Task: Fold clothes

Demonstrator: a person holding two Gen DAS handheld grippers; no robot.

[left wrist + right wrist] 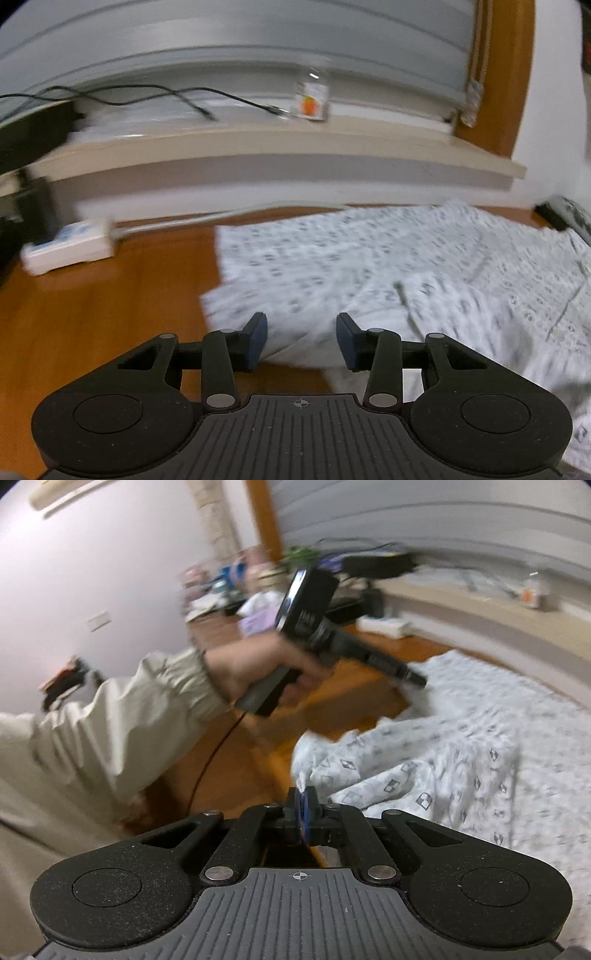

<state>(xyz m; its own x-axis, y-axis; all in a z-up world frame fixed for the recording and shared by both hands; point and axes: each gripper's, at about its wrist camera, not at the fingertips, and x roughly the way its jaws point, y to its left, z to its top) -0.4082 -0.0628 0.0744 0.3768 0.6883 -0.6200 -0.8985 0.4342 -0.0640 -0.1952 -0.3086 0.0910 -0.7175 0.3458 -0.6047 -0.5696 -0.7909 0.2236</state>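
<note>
Left wrist view: a white patterned garment (388,266) lies spread on a wooden floor (103,302), two grippers working on it.

The left gripper (301,339) has its blue-padded fingers well apart, holding nothing, and hangs just over the garment's near left edge, probably lining up a grab. A white power strip (68,249) sits by the wall at the floor's far left. In the right wrist view, the person's sleeved arm (122,716) reaches in from the left, carrying that left gripper (419,679) above the cloth. The right gripper (303,812) is pinched together on a fold of the garment's (461,738) near edge, seemingly anchoring it for folding.
</note>
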